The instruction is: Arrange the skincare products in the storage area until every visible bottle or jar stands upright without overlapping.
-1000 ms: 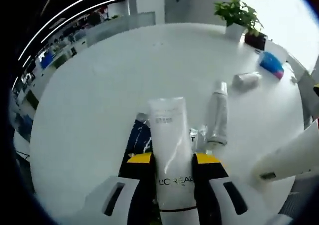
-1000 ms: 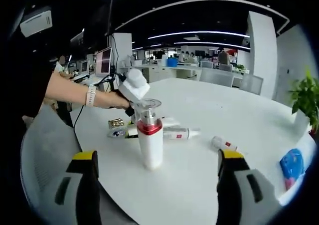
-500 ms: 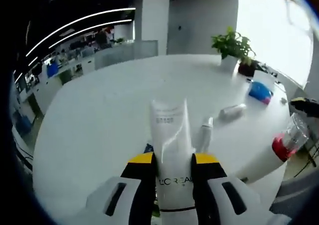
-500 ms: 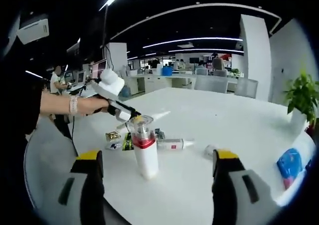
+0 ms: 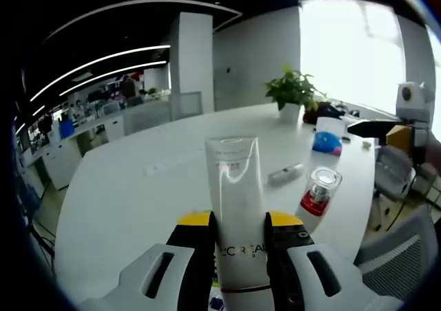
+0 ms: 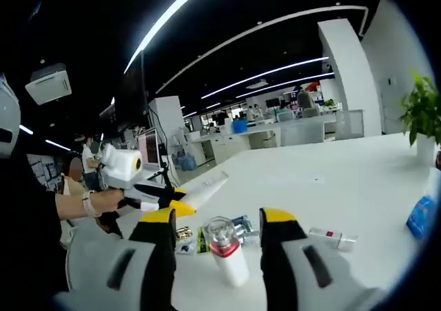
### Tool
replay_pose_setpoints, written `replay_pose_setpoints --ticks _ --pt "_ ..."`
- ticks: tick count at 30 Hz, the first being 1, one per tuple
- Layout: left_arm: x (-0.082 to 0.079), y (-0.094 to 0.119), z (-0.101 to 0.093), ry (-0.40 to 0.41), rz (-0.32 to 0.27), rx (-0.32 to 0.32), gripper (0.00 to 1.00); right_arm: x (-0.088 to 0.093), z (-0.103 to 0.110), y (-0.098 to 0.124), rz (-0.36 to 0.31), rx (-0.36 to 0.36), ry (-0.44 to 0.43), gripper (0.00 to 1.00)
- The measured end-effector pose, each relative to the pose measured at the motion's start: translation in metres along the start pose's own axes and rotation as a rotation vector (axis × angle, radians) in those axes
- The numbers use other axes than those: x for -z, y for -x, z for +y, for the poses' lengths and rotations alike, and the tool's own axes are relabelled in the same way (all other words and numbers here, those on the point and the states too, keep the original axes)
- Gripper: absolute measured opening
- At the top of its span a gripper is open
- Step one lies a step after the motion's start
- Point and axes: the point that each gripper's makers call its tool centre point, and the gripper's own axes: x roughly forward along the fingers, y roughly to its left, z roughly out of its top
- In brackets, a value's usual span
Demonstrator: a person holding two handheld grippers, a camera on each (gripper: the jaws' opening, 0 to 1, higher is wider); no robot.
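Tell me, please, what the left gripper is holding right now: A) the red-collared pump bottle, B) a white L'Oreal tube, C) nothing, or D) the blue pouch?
B: in the left gripper view the left gripper has its yellow-tipped jaws shut on the white L'Oreal tube, while the red-collared pump bottle stands on the table.

A large round white table (image 5: pixel 138 187) carries the scattered skincare items in an open-plan office. A white pump bottle with a red collar and clear cap (image 5: pixel 316 199) stands upright near the table's edge, seen in the right gripper view too (image 6: pixel 224 252). Just beyond it a small silver-white tube (image 5: pixel 284 174) lies on its side. Farther back sit a blue pouch (image 5: pixel 326 142) and a potted green plant (image 5: pixel 289 94) in a white pot. In the right gripper view, a white tube with a red band (image 6: pixel 332 238) lies flat, and small dark and gold packets (image 6: pixel 189 238) lie beside the pump bottle.
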Motion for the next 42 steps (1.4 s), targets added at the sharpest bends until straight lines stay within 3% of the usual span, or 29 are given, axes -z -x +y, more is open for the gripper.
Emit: replay_pose_setpoints --ticks 5,9,13,20,26,28,35,42 --pt "-0.012 0.019 -0.018 -0.049 -0.053 0.013 0.24 -0.004 0.011 -0.014 -0.001 -0.038 -0.022 0.41" --pt "-0.023 0.032 -0.033 -0.099 -0.091 0.03 0.24 -0.009 0.025 -0.025 -0.029 -0.099 -0.095 0.37" --pt "-0.032 0.042 -0.048 -0.16 -0.128 0.037 0.24 -0.006 0.03 -0.037 -0.015 -0.116 -0.142 0.35" --pt "-0.044 0.05 -0.068 -0.199 -0.17 0.068 0.24 -0.018 0.049 -0.044 -0.083 -0.22 -0.317 0.3" --pt "-0.047 0.051 -0.086 -0.258 -0.194 0.085 0.25 -0.024 0.055 -0.045 -0.117 -0.257 -0.395 0.2" --pt "-0.048 0.05 -0.085 -0.26 -0.202 0.083 0.25 -0.023 0.052 -0.045 -0.123 -0.251 -0.418 0.15" --pt "-0.047 0.05 -0.087 -0.325 -0.223 0.077 0.27 -0.023 0.051 -0.041 -0.148 -0.253 -0.527 0.09" --pt "-0.047 0.047 -0.089 -0.392 -0.227 0.082 0.29 -0.028 0.053 -0.04 -0.169 -0.253 -0.522 0.06"
